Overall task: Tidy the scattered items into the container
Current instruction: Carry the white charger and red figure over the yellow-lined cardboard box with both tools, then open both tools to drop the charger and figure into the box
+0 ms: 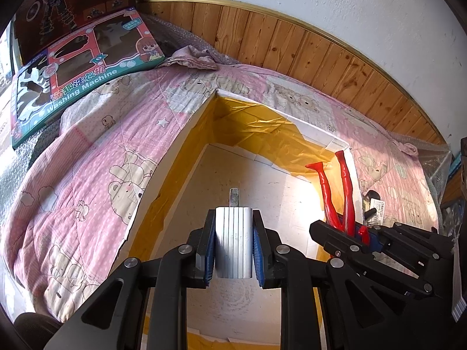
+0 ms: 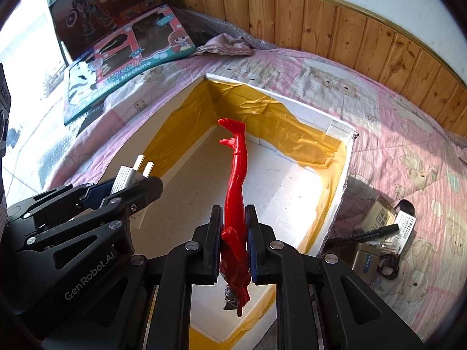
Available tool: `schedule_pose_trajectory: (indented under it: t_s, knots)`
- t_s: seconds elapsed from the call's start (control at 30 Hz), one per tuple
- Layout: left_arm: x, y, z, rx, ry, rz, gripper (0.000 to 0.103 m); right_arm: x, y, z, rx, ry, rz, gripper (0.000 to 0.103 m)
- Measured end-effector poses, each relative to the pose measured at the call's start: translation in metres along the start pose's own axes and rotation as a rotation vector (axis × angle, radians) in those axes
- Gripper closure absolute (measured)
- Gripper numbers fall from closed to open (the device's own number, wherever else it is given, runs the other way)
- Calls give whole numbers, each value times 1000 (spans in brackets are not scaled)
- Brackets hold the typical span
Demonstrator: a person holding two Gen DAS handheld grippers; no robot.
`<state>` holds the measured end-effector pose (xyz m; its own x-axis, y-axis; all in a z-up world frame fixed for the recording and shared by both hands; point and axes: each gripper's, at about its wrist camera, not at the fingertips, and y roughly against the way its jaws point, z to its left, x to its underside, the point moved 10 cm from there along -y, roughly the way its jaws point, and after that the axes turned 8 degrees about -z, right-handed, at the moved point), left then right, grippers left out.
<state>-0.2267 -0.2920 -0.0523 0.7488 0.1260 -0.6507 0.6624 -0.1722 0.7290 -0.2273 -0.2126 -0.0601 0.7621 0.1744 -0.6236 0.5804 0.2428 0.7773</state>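
Both tongs sit over the open box [image 1: 186, 134], a white container lined with yellow tape, resting on a bed under a pink bear-print quilt [image 1: 96, 151]. My left tongs [image 1: 233, 250] are clamped on a silver plug adapter [image 1: 233, 242], its prongs pointing forward above the box floor; from the right wrist view I see the same adapter [image 2: 127, 178] with two prongs up, pinched between the blue pads. My right tongs [image 2: 233, 245] are clamped on a red figure [image 2: 236, 180] around its torso, legs stretched forward over the box interior, head end hanging down toward me. In the left wrist view the figure's [image 1: 341, 192] legs stick up near the right wall of the box. Still on the quilt, just outside the right side of the box, lie a black marker [image 2: 364, 234], a small brown carton [image 2: 379, 213], a labelled packet [image 2: 405, 227] and a small gold box [image 2: 364, 258], bunched together. Two toy boxes [image 2: 122, 58] lie at the far left of the bed, beside a crumpled cloth [image 2: 227, 45] near the wood panelling.
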Motion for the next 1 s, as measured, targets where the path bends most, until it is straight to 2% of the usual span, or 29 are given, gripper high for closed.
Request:
schedule_pose_trajectory:
  t_s: [1.0]
  knots:
    - [-14,-61,-3,-48,-84,95,80,-4,-48,-27,13,-53,64,87]
